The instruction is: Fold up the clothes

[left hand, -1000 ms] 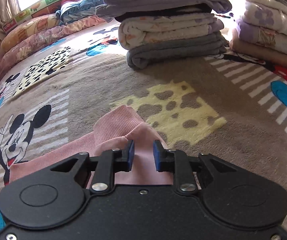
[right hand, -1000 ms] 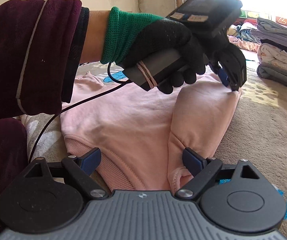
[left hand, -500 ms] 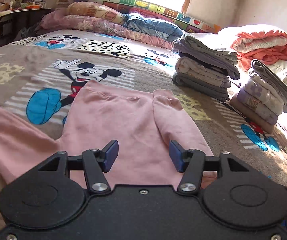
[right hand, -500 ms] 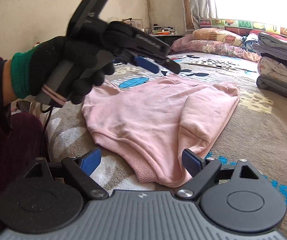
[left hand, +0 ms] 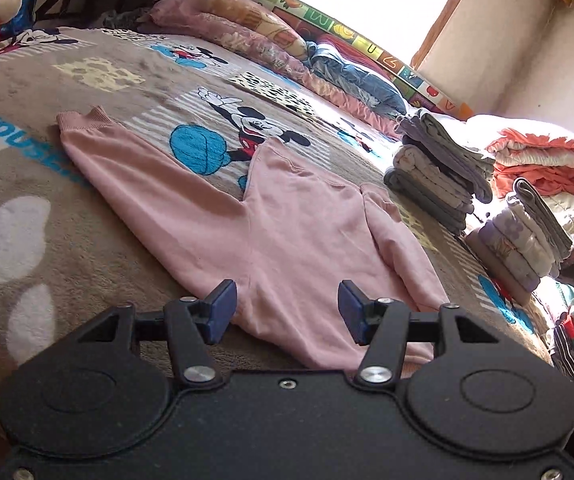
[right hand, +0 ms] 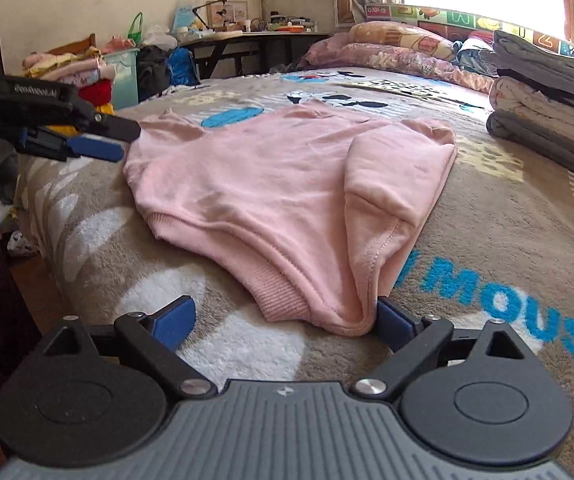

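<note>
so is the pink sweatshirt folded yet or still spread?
Partly folded. The pink sweatshirt lies flat on the blanket, one sleeve folded in over the body; the other sleeve lies stretched out sideways.

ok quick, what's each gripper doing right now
left gripper: open, holding nothing, above the pink sweatshirt
right gripper: open, jaws just widened, holding nothing, at the sweatshirt's hem

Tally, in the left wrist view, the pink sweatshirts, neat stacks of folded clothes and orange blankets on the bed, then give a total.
Pink sweatshirt: 1
Stacks of folded clothes: 2, the far stack and the near stack
Orange blanket: 1
Total: 4
The clothes at the right edge are cut off and are not counted.
</note>
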A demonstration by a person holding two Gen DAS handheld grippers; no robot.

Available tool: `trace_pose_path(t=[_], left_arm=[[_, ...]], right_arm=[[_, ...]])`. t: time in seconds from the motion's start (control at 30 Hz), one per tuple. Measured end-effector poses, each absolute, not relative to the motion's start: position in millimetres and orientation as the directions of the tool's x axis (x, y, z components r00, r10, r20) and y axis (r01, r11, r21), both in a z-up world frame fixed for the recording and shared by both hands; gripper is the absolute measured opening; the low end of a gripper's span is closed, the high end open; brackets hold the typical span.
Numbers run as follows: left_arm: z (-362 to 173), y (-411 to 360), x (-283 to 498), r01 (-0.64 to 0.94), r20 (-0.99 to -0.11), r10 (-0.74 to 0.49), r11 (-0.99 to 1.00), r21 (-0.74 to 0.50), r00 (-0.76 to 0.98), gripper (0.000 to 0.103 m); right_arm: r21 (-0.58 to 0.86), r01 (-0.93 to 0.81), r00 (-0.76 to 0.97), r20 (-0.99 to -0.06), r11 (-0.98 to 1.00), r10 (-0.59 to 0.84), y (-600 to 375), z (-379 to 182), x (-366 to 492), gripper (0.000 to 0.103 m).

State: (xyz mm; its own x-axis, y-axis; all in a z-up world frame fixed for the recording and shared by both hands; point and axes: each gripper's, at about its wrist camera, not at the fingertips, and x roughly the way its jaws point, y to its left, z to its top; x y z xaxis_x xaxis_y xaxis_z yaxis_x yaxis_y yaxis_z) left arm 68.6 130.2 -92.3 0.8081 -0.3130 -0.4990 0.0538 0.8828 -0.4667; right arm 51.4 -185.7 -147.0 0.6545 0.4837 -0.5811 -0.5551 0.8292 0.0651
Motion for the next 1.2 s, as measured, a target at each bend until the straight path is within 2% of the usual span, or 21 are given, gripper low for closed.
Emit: trace_pose_path(t=[0.33,0.57,0.7,0.8,0.87,1.0,1.13,1.2], left_arm=[[-116.7,200.7,78.0,-0.203,-0.525,-0.166,0.793,-0.574,0.835,0.055],[-131.5,249.1,109.3,-0.299,-0.495,-0.147,0.64,-0.708,0.856,0.055],[-138.2,271.1,126.5,-0.291,-0.454,-0.181,0.553,-0.78,0.872,0.055],[-141.8,284.7,140.0,-0.295,-0.443,-0.188,0.517,-0.804,0.877,0.046],[-145.0,293.1,149.6,-0.295,-0.436,-0.195,0.496,-0.816,0.878,0.036],[-149.8,303.8,161.7,-0.291,-0.421,-0.207,0.462,-0.838,0.883,0.034],[-148.5,304.1,168.1,-0.291,-0.418,-0.198,0.462,-0.838,0.887,0.033],[-145.2,301.0,168.5,-0.283,-0.415,-0.192,0.482,-0.829,0.89,0.028]], right_arm=[[0.024,-0.523,0.698,-0.562,0.852,0.444,-178.3,-124.1,17.1,0.094],[0.235,-0.511,0.649,-0.524,0.827,0.551,-172.6,-125.5,12.4,0.089],[0.293,-0.481,0.617,-0.557,0.826,0.556,-169.5,-142.8,20.4,0.09],[0.377,-0.468,0.596,-0.533,0.799,0.601,-175.1,-146.8,26.9,0.1],[0.437,-0.451,0.586,-0.512,0.778,0.628,-179.1,-149.3,27.6,0.103],[0.468,-0.438,0.58,-0.506,0.768,0.639,-181.6,-150.0,28.6,0.103],[0.425,-0.452,0.586,-0.521,0.784,0.621,-175.5,-150.0,25.9,0.103],[0.419,-0.453,0.588,-0.523,0.787,0.617,-174.3,-150.1,25.4,0.103]])
